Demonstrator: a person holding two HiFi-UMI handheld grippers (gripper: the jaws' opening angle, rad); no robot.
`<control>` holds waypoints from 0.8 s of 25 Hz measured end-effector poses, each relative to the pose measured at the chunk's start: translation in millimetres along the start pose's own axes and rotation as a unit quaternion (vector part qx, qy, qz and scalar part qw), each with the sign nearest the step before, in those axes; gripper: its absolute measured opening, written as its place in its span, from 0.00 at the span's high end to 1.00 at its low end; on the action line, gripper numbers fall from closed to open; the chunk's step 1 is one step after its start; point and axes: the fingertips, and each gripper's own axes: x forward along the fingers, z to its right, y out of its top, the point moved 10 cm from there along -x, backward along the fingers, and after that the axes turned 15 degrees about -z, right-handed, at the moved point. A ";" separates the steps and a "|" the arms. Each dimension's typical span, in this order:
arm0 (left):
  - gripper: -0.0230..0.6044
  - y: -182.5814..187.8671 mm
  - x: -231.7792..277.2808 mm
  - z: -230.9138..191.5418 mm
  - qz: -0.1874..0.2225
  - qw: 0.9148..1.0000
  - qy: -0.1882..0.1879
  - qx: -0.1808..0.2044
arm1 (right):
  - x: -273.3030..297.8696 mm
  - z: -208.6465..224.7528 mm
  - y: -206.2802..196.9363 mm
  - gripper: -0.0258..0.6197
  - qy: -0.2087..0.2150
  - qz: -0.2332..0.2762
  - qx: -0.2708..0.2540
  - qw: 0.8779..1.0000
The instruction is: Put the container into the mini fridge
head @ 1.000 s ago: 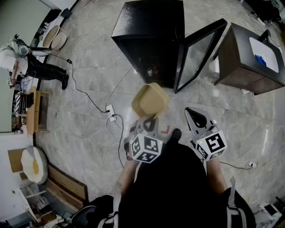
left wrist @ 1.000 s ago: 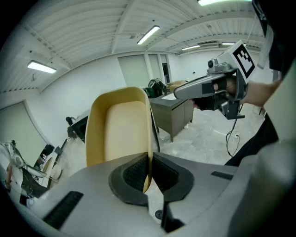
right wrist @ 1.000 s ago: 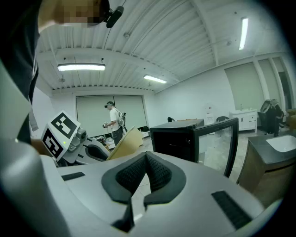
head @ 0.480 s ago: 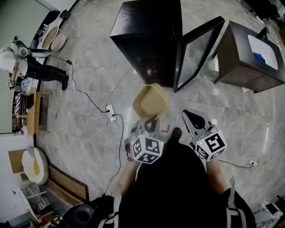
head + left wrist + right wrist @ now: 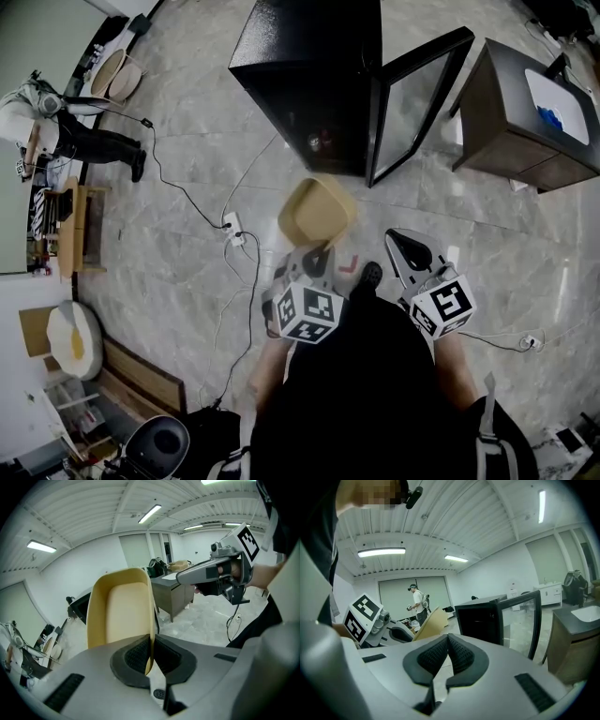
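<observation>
- a person (image 5: 66, 141) is seen far to the left of the mini fridge (image 5: 309, 66).
- the tan container (image 5: 317, 211) is held just in front of the mini fridge, its side wall clamped between the jaws of the left gripper (image 5: 314, 255).
- the mini fridge's glass door (image 5: 417, 98) is swung open.
- the right gripper (image 5: 410, 248) is held in front of that door, its jaws together with nothing between them.
- a dark cabinet (image 5: 525, 122) is set to the right of the mini fridge.

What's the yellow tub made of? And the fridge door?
The tub looks like plastic: thin, smooth, matte tan walls. The fridge door seems to be clear glass in a dark frame, maybe metal or plastic; the floor shows through it.
</observation>
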 end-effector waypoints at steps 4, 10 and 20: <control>0.90 2.8 4.2 6.5 -0.012 1.000 -0.001 -0.003 | -2.3 12.5 -7.2 0.93 0.005 -0.003 0.010 1.000; 0.90 -2.5 11.5 -8.7 -0.029 1.000 -0.008 0.009 | 14.2 15.2 -5.6 0.93 0.003 -0.007 0.029 1.000; 0.90 27.5 49.7 -73.3 -0.004 0.998 -0.045 0.045 | 59.1 29.6 32.2 0.93 -0.037 -0.005 0.028 0.999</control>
